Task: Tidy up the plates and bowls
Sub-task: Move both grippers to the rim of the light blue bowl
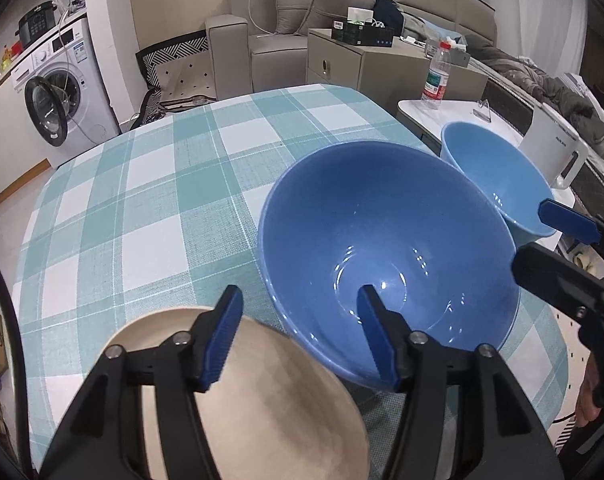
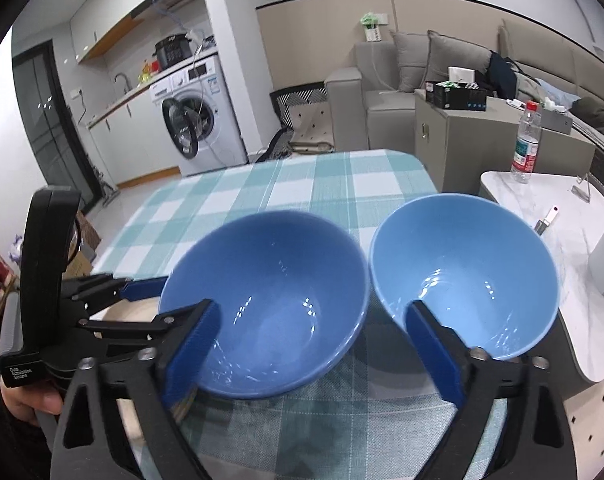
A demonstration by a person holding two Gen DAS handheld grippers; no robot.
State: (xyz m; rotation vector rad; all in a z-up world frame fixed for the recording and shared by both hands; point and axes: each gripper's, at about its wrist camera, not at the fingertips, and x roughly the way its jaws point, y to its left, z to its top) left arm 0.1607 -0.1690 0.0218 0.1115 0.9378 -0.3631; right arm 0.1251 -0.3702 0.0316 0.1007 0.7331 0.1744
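A dark blue bowl [image 1: 382, 248] [image 2: 269, 312] stands on the teal checked tablecloth [image 1: 161, 200]. A smaller light blue bowl [image 1: 494, 168] [image 2: 466, 272] sits right beside it. A beige plate [image 1: 269, 400] lies at the near left. My left gripper [image 1: 297, 336] is open: one finger hangs over the plate, the other inside the dark bowl, with its near rim between them untouched. My right gripper [image 2: 314, 352] is wide open, its left finger at the dark bowl's near wall and its right finger inside the light bowl. Neither gripper holds anything.
A white side table [image 2: 542, 216] stands right of the cloth and carries a water bottle [image 1: 436, 76] and a white kettle [image 1: 558, 152]. A grey sofa [image 1: 269, 20], a cabinet and a washing machine [image 1: 57, 92] are beyond. A hand [image 2: 25, 400] holds the left gripper's body.
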